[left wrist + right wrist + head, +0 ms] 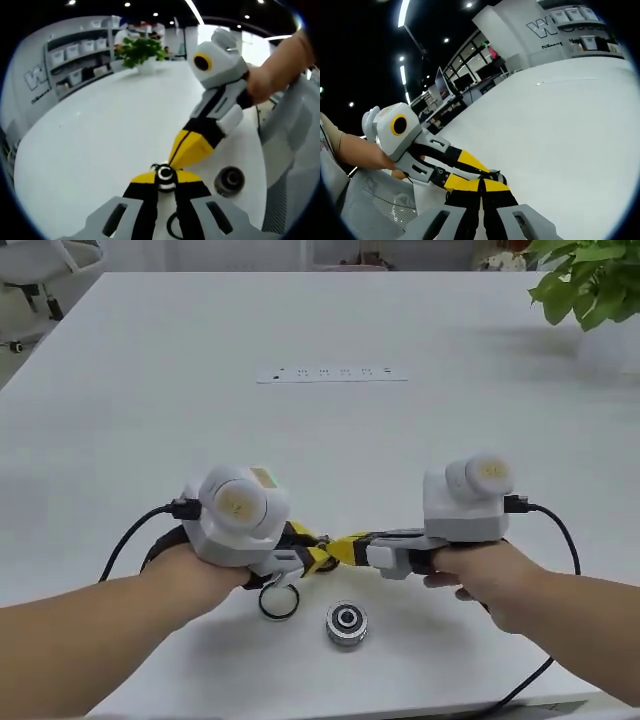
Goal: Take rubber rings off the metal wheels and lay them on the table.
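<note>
We see the left gripper (165, 181) with its jaws drawn in on a small metal wheel (165, 173), which sits between the yellow tips just above the table (300, 310). The right gripper (485, 182) meets it head-on, jaws pressed together, tips at that same wheel. Whether they pinch anything there we cannot tell, as it is too small.

A loose rubber ring (279, 602) lies flat on the table under the left gripper. A second wheel (346, 623) stands just beside the ring, below the point where the grippers meet, and apart from both of them.

For containers, we find white bins (75, 50) lined up on shelves beyond the table, though what they hold is not visible. A white pot (146, 67) on the far part of the table holds a leafy plant (140, 50).

The ring and the second wheel sit near the table's near edge — the edge closest to the person. Beyond the grippers the white surface runs wide and open, with a power strip (332, 374) lying flat well away toward the far side. A black cable (130, 540) trails from the left gripper toward that near edge.
</note>
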